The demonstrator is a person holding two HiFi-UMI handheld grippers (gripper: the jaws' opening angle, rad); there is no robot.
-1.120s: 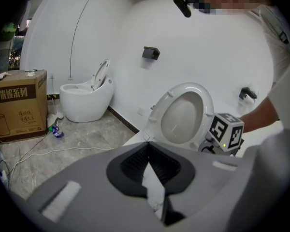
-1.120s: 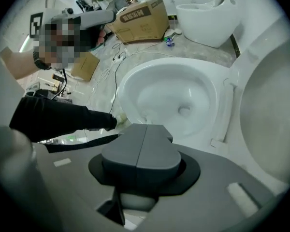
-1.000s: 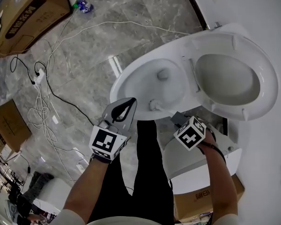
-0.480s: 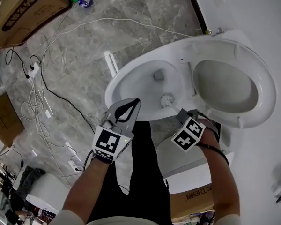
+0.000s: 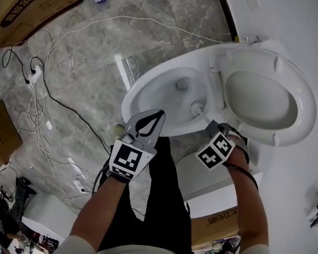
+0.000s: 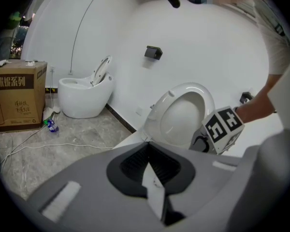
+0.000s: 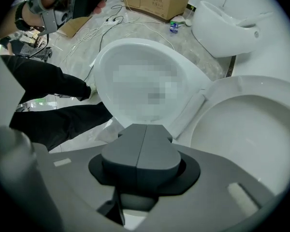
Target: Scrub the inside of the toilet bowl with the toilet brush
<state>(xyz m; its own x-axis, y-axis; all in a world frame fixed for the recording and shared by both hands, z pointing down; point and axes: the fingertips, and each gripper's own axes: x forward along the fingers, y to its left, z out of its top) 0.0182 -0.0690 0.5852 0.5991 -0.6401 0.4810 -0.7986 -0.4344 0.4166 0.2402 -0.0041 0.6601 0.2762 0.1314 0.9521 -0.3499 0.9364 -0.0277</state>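
At frame centre, toilet brush [image 5: 197, 108] is clamped by right gripper [image 5: 211, 127] inside toilet bowl [image 5: 148, 95]; scrubbing seemingly unfinished; left gripper [image 5: 158, 114] is closed, empty.

Glossy bowl [image 5: 148, 95], prob. ceramic, polished floor [image 5: 95, 52]

The white ceramic toilet bowl [image 5: 143, 91] stands open, its lid tipped up (also white). The white round-headed toilet brush [image 5: 197, 108] sits inside against the bowl's wall near the hinge, its handle slanting into the right gripper [image 5: 210, 124].
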